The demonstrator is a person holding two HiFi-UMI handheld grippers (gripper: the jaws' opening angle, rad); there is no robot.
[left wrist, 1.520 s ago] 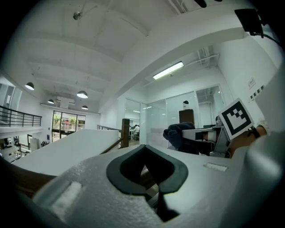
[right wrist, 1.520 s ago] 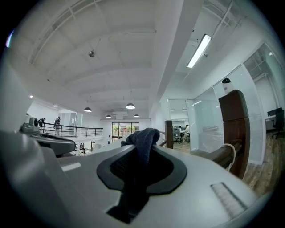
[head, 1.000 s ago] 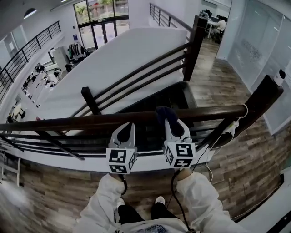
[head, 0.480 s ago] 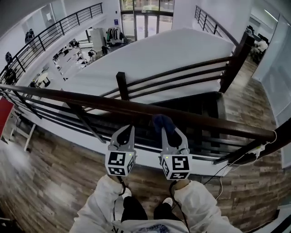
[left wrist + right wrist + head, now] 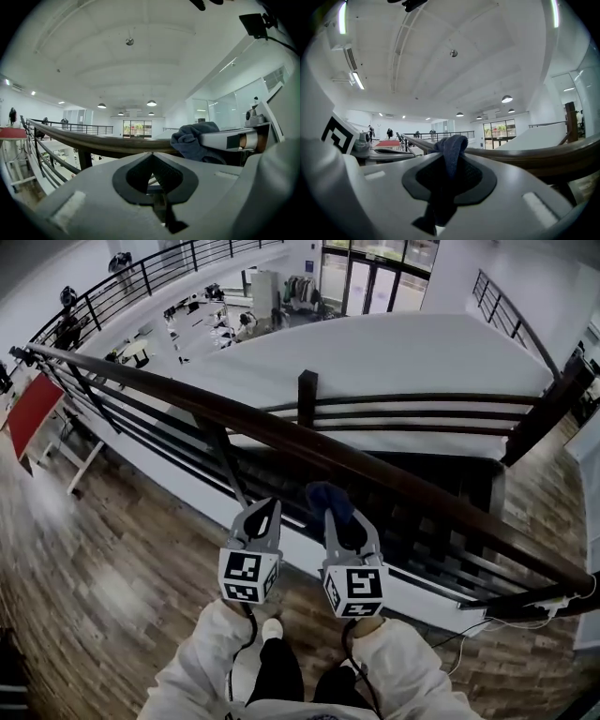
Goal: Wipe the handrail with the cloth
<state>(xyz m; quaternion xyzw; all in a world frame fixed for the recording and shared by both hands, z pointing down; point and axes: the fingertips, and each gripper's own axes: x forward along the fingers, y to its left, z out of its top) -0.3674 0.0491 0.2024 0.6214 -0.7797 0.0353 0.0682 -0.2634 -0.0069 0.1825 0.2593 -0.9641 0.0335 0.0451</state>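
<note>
**Head view:** A dark brown wooden handrail [image 5: 281, 432], smooth and rounded, runs diagonally across the view. Thin black metal bars sit under it, and a plank floor [image 5: 112, 568] lies below. White sleeves [image 5: 211, 652] reach forward, each holding a grey plastic gripper topped with a marker cube. The left gripper [image 5: 267, 505] points at the rail and stops just short of it. The right gripper [image 5: 331, 514] carries a soft, bunched, dark blue cloth [image 5: 323, 495] at its tip, just beside the rail.

**Left gripper view:** The black-padded jaws meet in a closed seam with nothing between them. The rail's glossy curve crosses beyond. The crumpled cloth sits to the right, close against the rail.

**Right gripper view:** The jaws are clamped on the cloth, which is folded into a rounded hump above them, with a loose tail hanging below. The rail sweeps past behind. I cannot tell whether the cloth touches the wood.
</note>
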